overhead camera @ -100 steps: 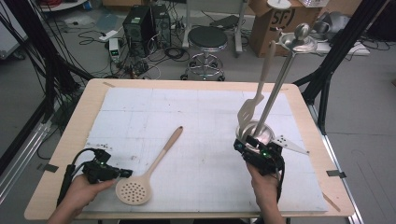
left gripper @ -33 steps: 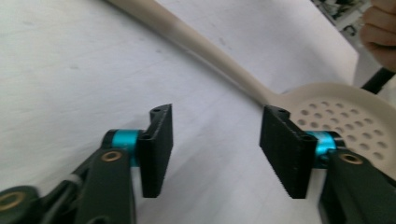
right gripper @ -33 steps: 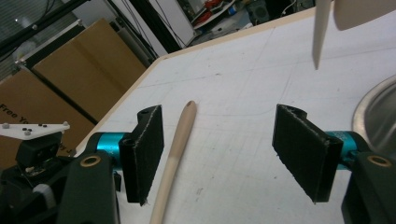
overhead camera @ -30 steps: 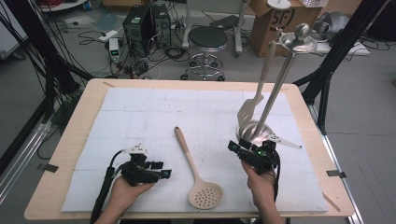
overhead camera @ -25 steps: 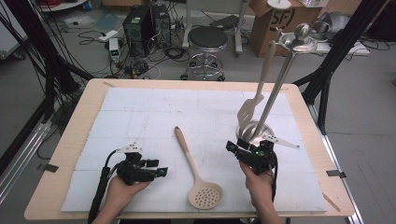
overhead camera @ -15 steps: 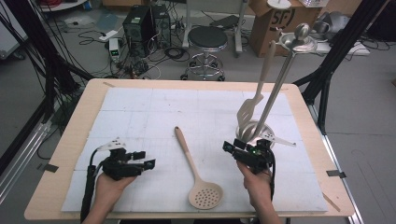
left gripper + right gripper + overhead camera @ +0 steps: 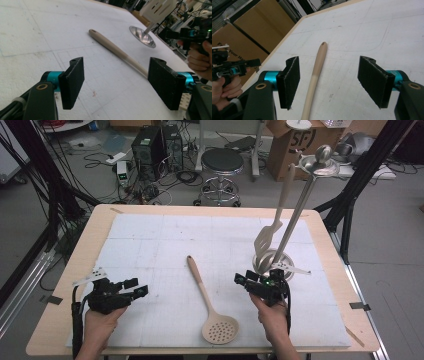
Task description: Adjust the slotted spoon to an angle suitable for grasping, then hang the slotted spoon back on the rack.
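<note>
A beige perforated spoon [image 7: 220, 329] lies in the middle of the white mat, head toward the near edge and handle pointing up-left. My left gripper [image 7: 136, 287] stands open to the spoon's left, well apart from it. Its jaws [image 7: 116, 75] frame the spoon handle [image 7: 112, 48] from a distance, holding nothing. My right gripper [image 7: 245, 280] is open just right of the handle. In its own view the right gripper [image 7: 332, 75] has the spoon handle [image 7: 317, 67] running between the jaws, untouched.
A metal utensil stand with a round base [image 7: 272, 261] rises just behind the right gripper, and a pale slotted spatula [image 7: 267, 237] hangs from it. The white mat [image 7: 150, 240] covers most of the wooden table [image 7: 90, 227]. A stool and boxes stand beyond the far edge.
The spoon went from the left side to the middle and turned, handle now up-left. Over the last second the left gripper drew back leftward and the right gripper crept left toward the handle.
</note>
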The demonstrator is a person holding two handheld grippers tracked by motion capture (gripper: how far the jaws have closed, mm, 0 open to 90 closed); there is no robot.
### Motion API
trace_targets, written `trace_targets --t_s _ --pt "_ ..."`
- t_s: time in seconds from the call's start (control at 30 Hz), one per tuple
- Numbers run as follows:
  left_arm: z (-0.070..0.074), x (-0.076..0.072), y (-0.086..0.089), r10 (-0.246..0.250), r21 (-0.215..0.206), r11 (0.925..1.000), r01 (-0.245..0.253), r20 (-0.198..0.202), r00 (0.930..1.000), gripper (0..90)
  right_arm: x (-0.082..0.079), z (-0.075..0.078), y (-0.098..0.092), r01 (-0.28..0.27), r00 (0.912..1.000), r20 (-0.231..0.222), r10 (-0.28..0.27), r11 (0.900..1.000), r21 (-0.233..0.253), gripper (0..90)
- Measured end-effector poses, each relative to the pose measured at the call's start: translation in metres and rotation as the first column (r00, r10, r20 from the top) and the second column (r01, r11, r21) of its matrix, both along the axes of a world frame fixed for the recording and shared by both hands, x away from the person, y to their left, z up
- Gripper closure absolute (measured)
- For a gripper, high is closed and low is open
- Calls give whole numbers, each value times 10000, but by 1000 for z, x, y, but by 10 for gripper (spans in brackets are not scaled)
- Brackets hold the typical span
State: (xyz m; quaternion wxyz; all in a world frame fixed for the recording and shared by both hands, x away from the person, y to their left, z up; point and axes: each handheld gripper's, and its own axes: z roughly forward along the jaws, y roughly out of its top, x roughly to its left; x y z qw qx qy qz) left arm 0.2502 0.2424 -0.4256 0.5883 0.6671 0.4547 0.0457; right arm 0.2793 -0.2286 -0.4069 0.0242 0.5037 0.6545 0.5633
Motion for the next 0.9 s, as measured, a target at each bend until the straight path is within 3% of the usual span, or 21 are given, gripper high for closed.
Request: trace_targets --t_s 0.17,0.4,0.53,0.63,0.77,0.9 --pt "2 -6 3 76 62 10000 -76 97 9999 294 0 0 2 -48 10000 -77 48 10000 -21 338" --pt "-2 -13 11 228 209 9995 -226 -64 9997 293 1 -1 7 -228 9995 -230 226 9997 -52 337" --pt "-3 -13 15 349 232 9991 -346 -99 9993 293 3 1 16 -763 9950 -659 753 9970 -124 334" --pt "-3 -13 14 370 291 9989 -367 -73 9993 293 11 2 26 -1287 9825 -1351 1280 9917 37 334" --pt "-5 -13 13 376 343 9987 -373 -86 9993 292 22 -5 36 -1745 9531 -2392 1855 9824 664 335" --pt "-7 -14 12 336 246 9991 -336 11 9994 292 28 -12 44 -1914 9345 -2977 1950 9806 415 337"
